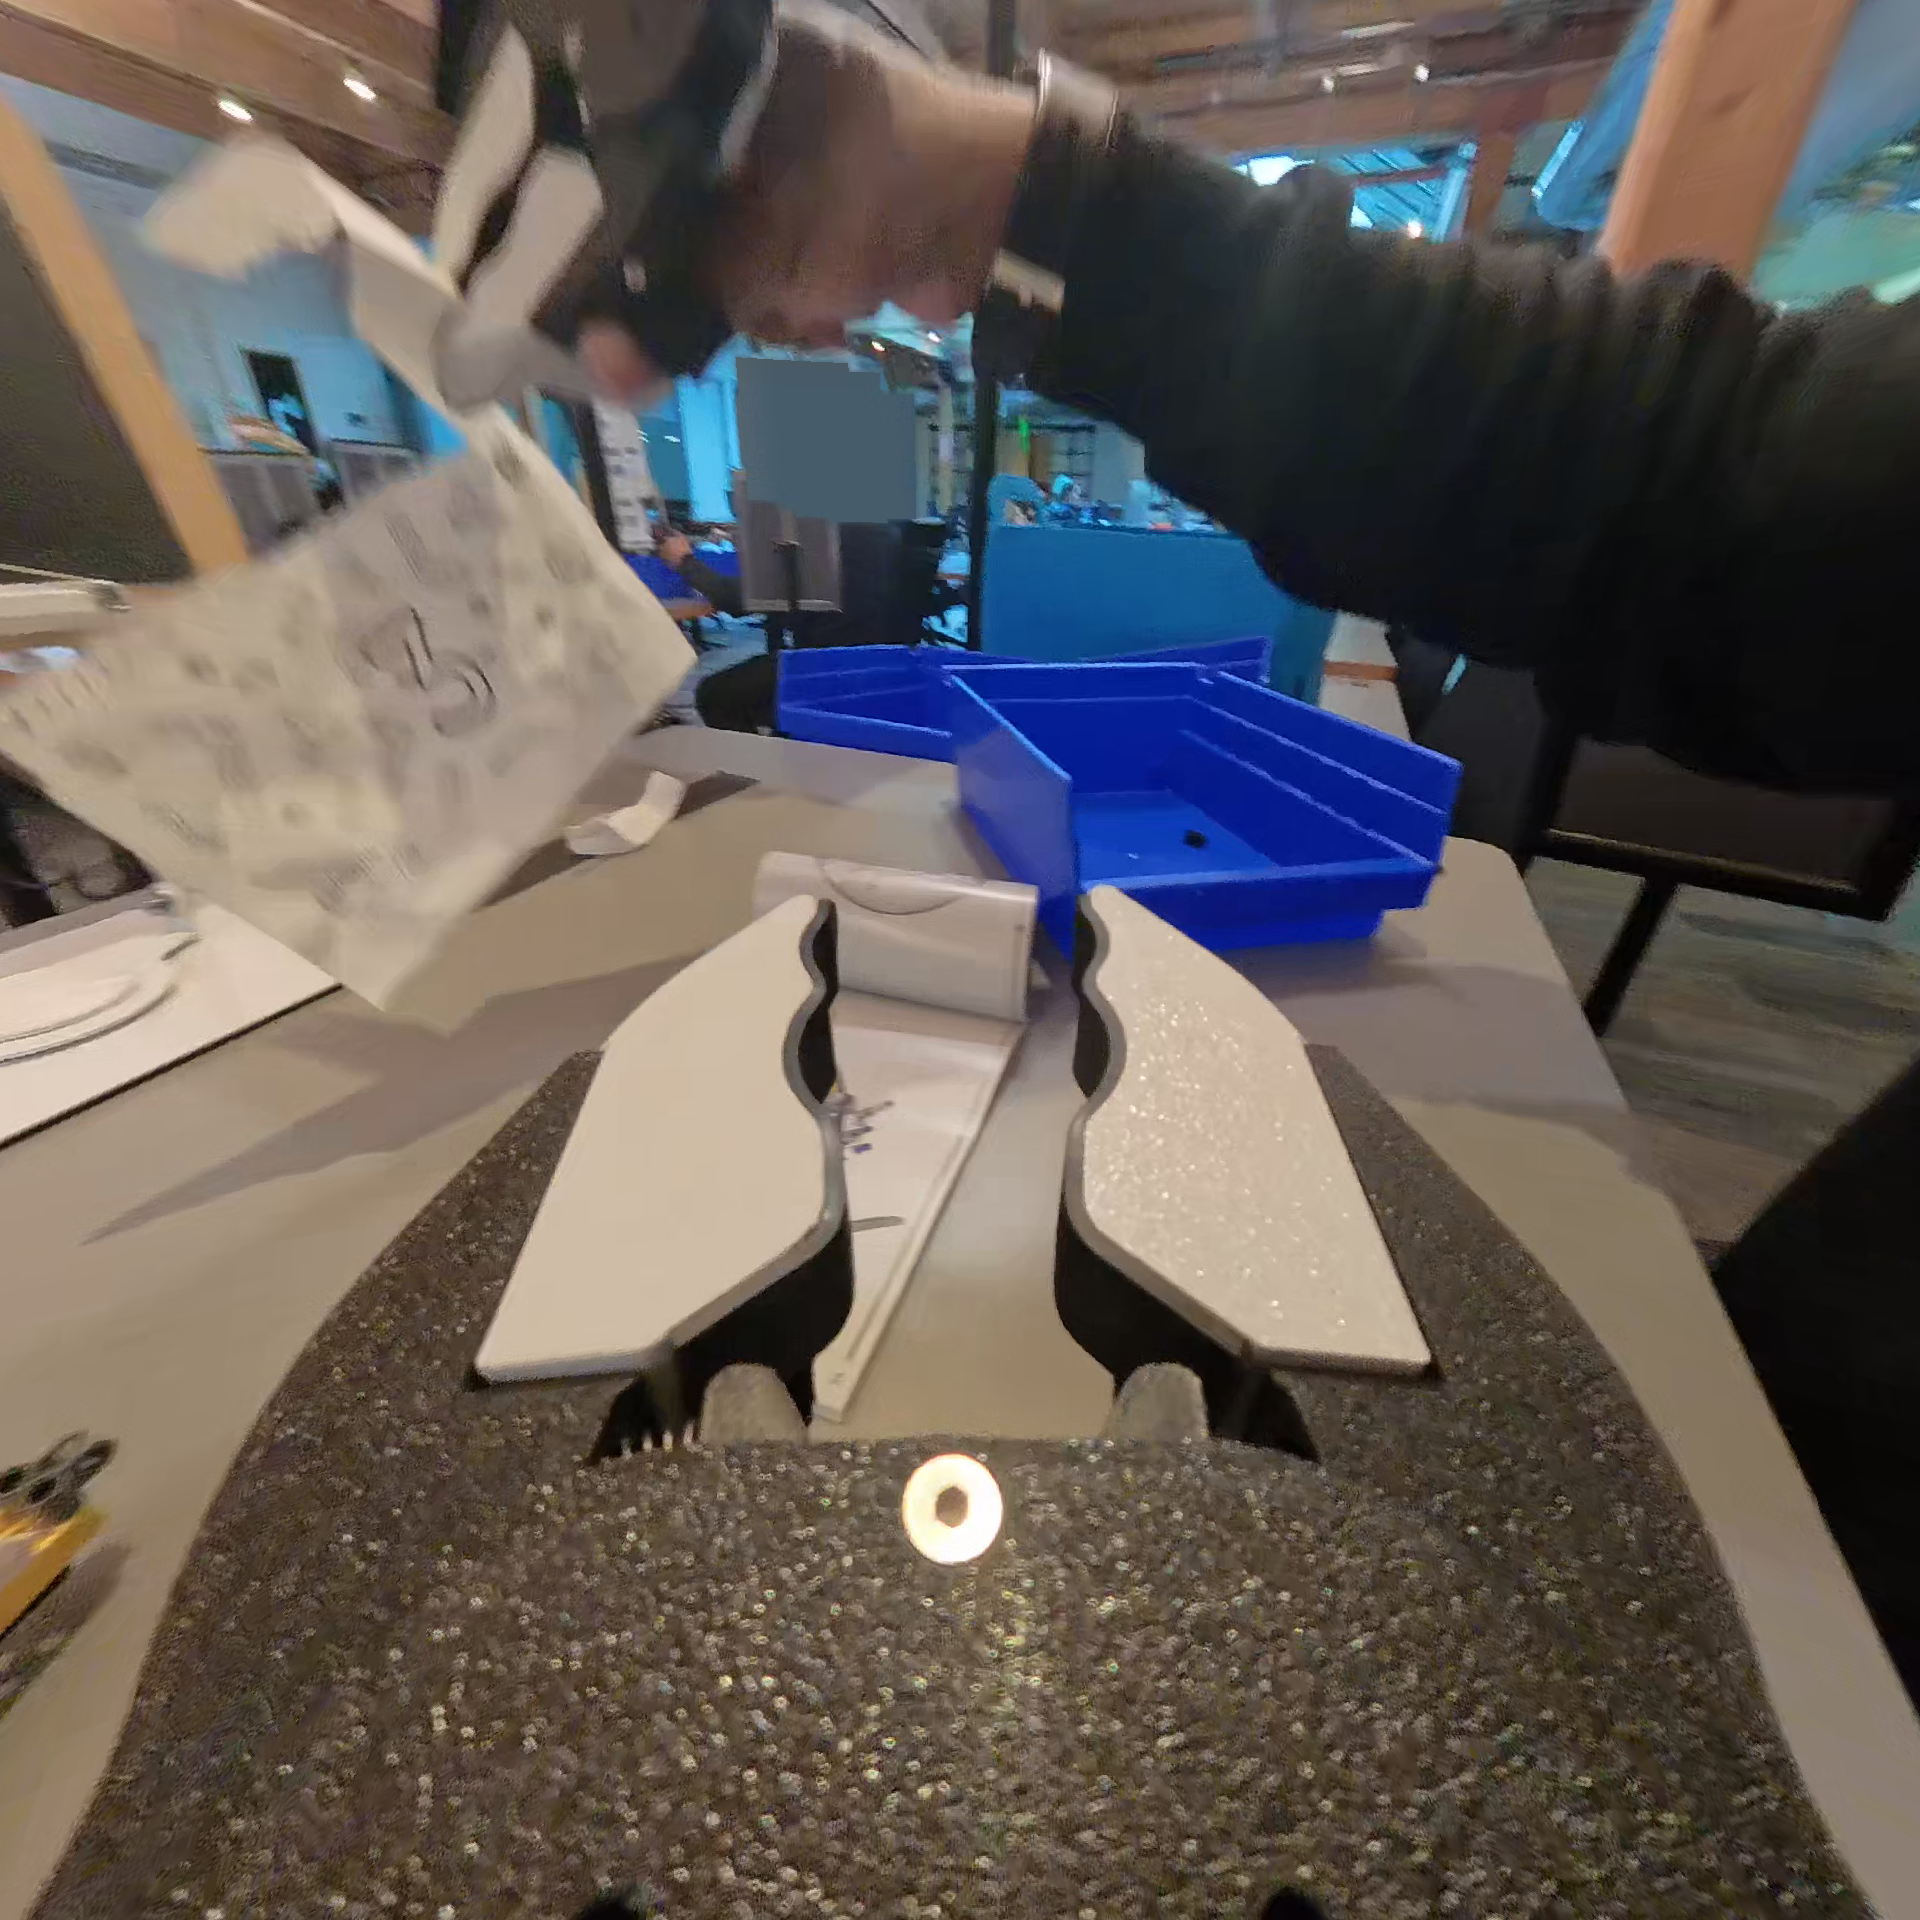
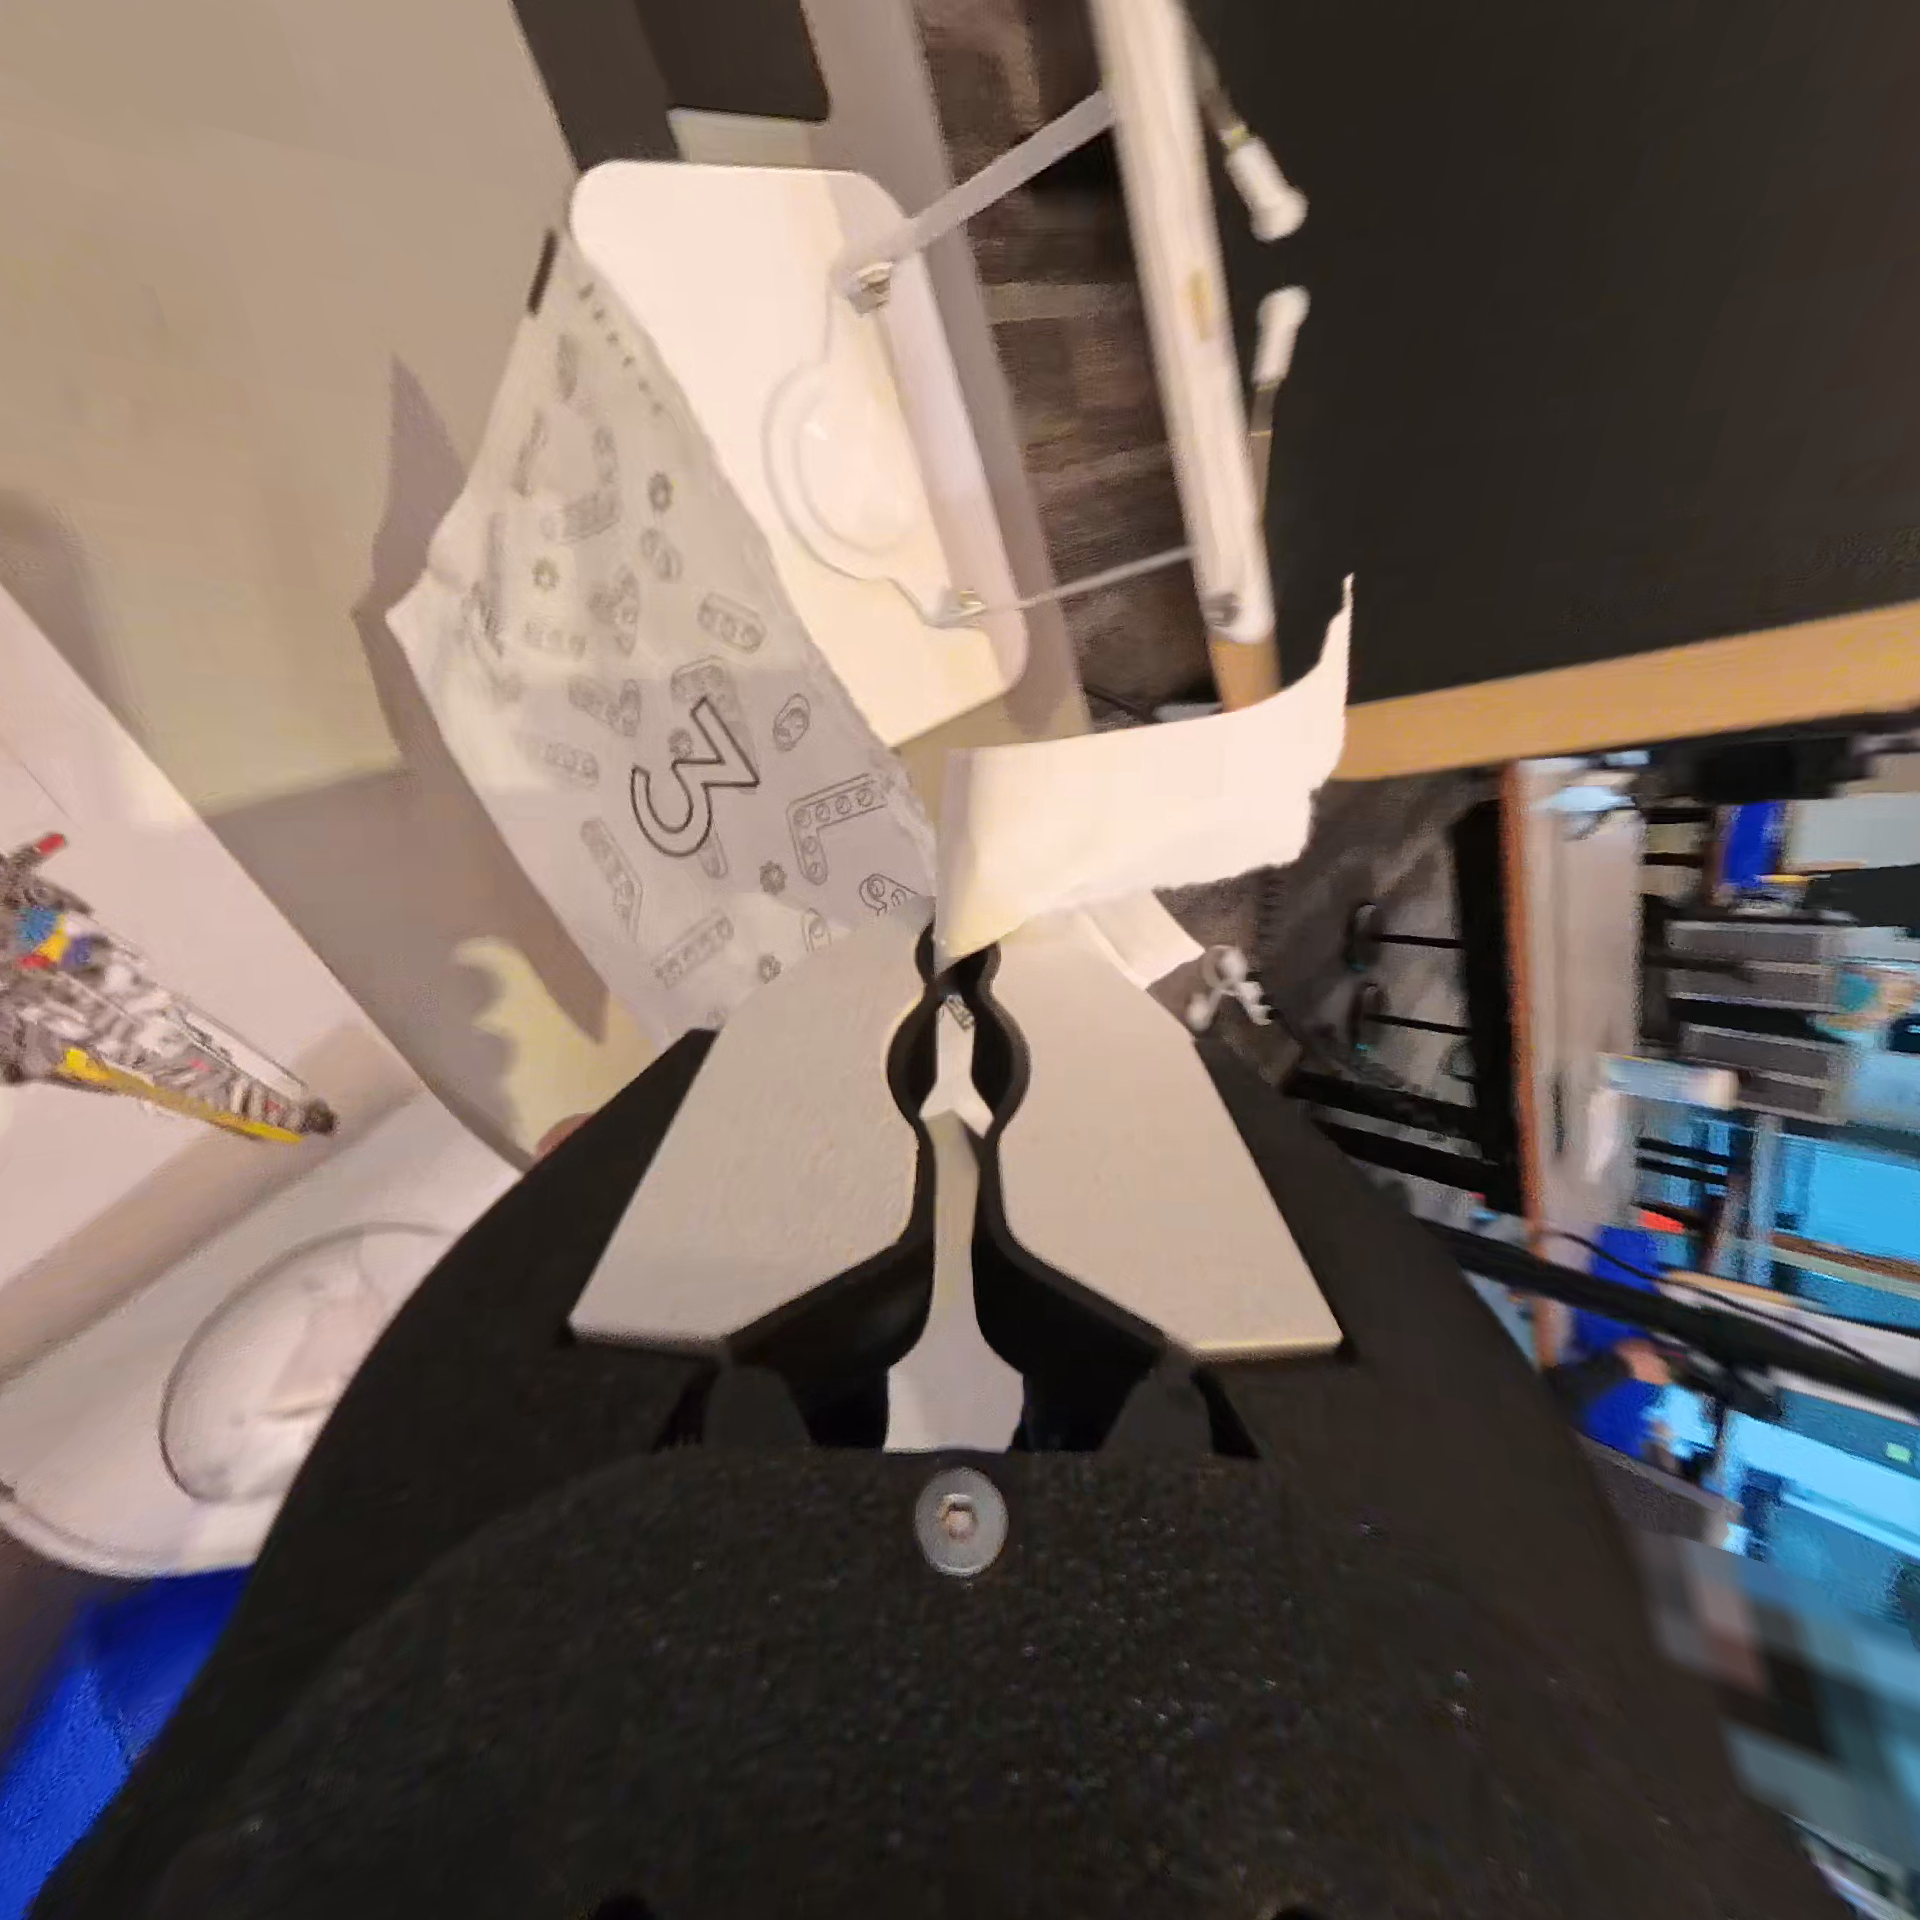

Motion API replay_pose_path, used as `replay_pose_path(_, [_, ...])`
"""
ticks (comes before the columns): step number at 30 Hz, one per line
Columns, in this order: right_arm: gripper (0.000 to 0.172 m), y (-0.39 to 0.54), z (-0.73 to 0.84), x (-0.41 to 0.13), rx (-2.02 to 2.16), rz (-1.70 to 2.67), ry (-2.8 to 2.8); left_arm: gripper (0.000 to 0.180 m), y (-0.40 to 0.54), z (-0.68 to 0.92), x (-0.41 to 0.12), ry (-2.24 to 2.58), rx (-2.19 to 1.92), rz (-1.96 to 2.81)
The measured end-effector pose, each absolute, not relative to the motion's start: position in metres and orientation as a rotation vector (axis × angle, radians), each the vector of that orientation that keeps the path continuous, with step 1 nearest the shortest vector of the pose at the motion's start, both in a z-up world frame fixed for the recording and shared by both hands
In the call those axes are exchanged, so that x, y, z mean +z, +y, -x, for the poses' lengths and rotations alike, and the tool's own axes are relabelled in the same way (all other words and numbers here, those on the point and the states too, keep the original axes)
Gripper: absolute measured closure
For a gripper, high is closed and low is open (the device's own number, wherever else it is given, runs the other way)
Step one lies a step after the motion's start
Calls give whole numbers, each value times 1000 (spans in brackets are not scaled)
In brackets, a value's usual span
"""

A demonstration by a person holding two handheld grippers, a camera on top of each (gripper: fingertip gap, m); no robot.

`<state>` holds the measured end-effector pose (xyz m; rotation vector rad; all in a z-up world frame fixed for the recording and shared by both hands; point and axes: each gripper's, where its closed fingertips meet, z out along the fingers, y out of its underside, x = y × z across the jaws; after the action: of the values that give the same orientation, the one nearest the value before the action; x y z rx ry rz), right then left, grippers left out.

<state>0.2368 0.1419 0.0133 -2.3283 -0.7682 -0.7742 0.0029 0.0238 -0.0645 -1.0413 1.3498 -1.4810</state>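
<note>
My right gripper [image 2: 961,961] is shut on the torn top edge of a white paper bag [image 2: 644,727] printed with grey part outlines. A torn white flap [image 2: 1143,821] curls off to the right of the pinch. In the left wrist view the bag [image 1: 343,717] hangs blurred in the air at upper left, under the right gripper [image 1: 478,353]. My left gripper [image 1: 951,935] is open and low over the grey table [image 1: 1507,1039]. A small light-grey box [image 1: 914,940] stands just beyond its fingertips, with a gap to the pads. A flat white sheet [image 1: 914,1174] lies beneath the fingers.
Two blue bins [image 1: 1247,790] [image 1: 862,696] stand behind the box. A crumpled paper scrap [image 1: 623,821] lies at mid-left. A white board [image 1: 156,1018] is at the left. A person's black-sleeved arm [image 1: 1455,416] crosses overhead. A brick model [image 2: 135,1039] and a white stand [image 2: 831,416] lie below the bag. Spacing between my two grippers at the tips: around 25 cm.
</note>
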Motion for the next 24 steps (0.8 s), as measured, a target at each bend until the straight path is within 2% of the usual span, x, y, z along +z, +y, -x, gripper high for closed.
replay_pose_path(4, [171, 172, -244, -55, -573, 2497, -719, 136, 44, -3, -70, 1292, -1480, 1074])
replay_pose_path(8, [169, 196, -259, -93, -459, 2527, -584, 136, 51, -4, -80, 1277, -1537, 1166])
replay_pose_path(10, [159, 206, -263, -104, -437, 2527, -521, 135, 56, -7, -87, 1283, -1513, 1207])
replay_pose_path(14, [127, 213, -264, -109, -465, 2524, -380, 132, 66, -10, -98, 1287, -1475, 1262])
replay_pose_path(18, [106, 189, -244, -105, -499, 2496, -334, 129, 72, -16, -117, 1342, -1399, 1363])
replay_pose_path(24, [103, 104, -134, -140, -176, 2375, -598, 121, 74, -15, -134, 1451, -1270, 1394])
